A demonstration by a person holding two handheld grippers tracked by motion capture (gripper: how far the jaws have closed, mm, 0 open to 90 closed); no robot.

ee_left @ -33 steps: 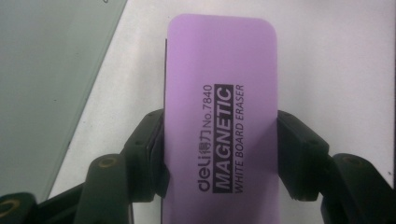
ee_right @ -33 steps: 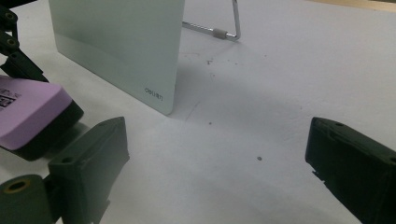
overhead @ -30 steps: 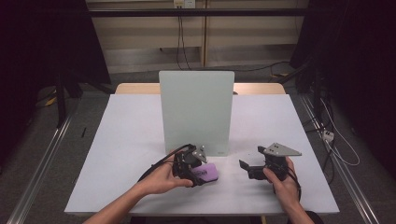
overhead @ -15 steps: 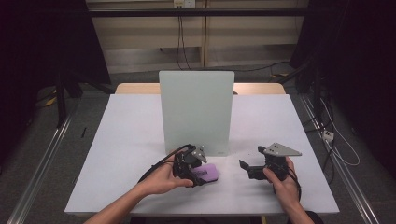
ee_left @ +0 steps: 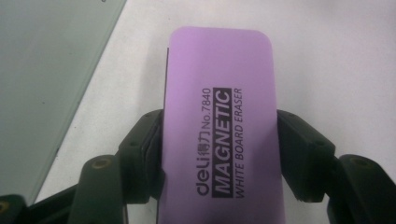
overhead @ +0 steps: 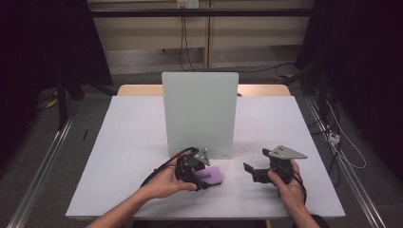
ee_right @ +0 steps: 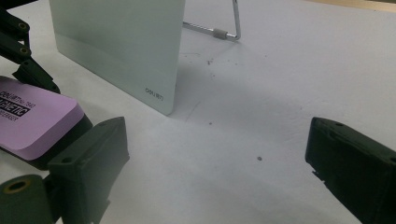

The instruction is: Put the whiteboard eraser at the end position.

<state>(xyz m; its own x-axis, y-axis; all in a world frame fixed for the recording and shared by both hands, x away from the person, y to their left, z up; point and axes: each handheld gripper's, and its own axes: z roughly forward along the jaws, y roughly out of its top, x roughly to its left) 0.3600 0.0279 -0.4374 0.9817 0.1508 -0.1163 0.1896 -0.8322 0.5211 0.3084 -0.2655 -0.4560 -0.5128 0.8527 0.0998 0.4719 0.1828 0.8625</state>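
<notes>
Item one: the eraser (ee_left: 217, 126), purple, with "MAGNETIC WHITE BOARD ERASER" printed on its top face. We find it lying flat on the worktop (overhead: 128, 156), at the near edge, just in front of the left part of the upright board. A dark underside layer shows along its edge in the right gripper view.

Item two: the left gripper (overhead: 197, 173), held in the person's left hand (overhead: 164, 183). We see its two black jaws standing on either long side of the eraser. They have just been opening a little; the eraser is between them, a thin gap shows at one side, and we cannot tell from the pictures whether the pads press on it.

Item three: the right gripper (overhead: 249, 170), held in the person's right hand (overhead: 287, 183), low over the worktop and well apart from the eraser. Its jaws stand wide, with bare worktop between them.

Item four: the board (overhead: 199, 114), a pale, frosted panel standing upright in the middle of the worktop, with a small maker's mark at its lower corner. A wire stand (ee_right: 229, 28) props it from behind.
</notes>
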